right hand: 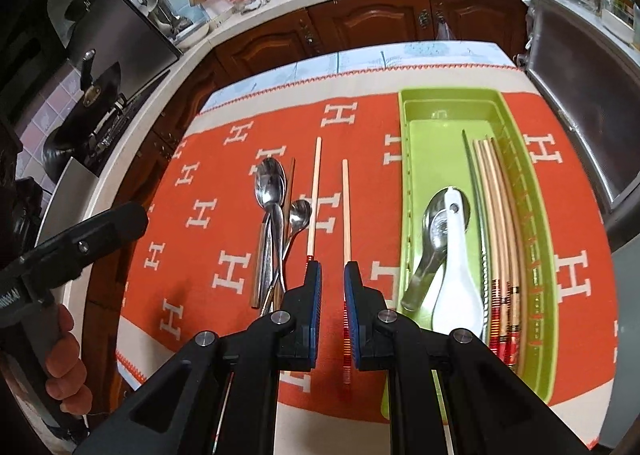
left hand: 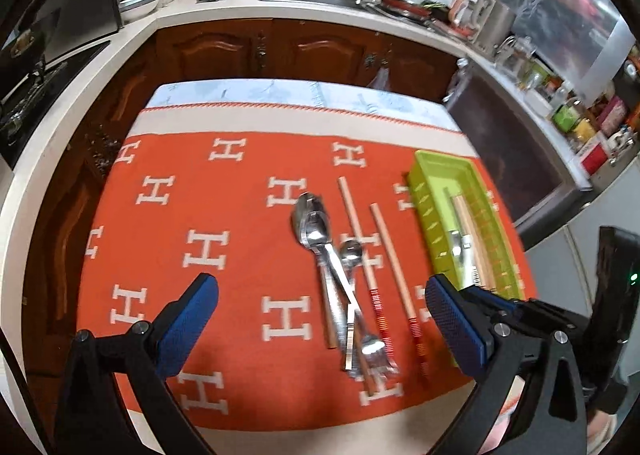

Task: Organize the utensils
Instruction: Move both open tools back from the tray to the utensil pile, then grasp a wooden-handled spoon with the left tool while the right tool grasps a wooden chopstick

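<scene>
Hovering your wide-open left gripper over the spoons; right gripper, nearly shut, tilts down above a chopstick.

Left hand-held gripper gapes wide; right hand-held gripper nearly closed.

large white letter "h" marks are repeating in rows across the orange cloth that is covering the table. on the strap at the left edge of the right wrist view, a few white letters are showing, too cut off to read. the bottle labels are showing too blurred to read.
</scene>
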Motion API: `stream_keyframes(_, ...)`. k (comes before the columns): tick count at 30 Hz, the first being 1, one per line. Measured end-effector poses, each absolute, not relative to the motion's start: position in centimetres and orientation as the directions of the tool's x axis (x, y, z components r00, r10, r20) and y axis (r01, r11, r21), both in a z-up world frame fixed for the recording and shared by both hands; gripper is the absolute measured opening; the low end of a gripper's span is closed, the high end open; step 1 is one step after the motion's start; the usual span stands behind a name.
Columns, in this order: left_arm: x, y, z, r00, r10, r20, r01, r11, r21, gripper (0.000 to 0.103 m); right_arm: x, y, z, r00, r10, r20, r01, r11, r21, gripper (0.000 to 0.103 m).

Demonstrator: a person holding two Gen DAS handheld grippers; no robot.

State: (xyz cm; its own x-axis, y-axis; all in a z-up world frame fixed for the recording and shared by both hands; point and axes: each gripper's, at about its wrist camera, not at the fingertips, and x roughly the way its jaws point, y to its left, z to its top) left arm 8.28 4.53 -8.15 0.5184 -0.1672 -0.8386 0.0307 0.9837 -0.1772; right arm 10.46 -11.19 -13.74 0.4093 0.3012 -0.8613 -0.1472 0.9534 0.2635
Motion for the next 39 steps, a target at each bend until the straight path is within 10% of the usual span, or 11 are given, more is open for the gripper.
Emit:
stream_keyframes(16, 12.3, 5.5, -18.7, 0.346, -0.222, -0.912, -0.076, 0.962, -0.263, 0.084, 14.5, -8.6, -19.3, 0.330, 0.273, -0.904, -0.155, 0.960, 0.234, 0.012)
stream_keyframes(22, 12.8, 4.1, -19.7, 0.326, -0.192, -0.926, -0.034, 0.976, -0.215, 0.047, 15.0, -7.8, -20.0, 0.315, 0.267, -0.911, -0.160, 0.961, 0.226, 0.012)
stream_keyframes(39, 13.3, 3.1, -19.3, 0.325, -0.200, -0.924, -0.005, 0.977, -0.214, 0.046, 15.5, -7.1, -21.0, 0.303, 0.261, -0.917, -0.155, 0.962, 0.223, 0.012)
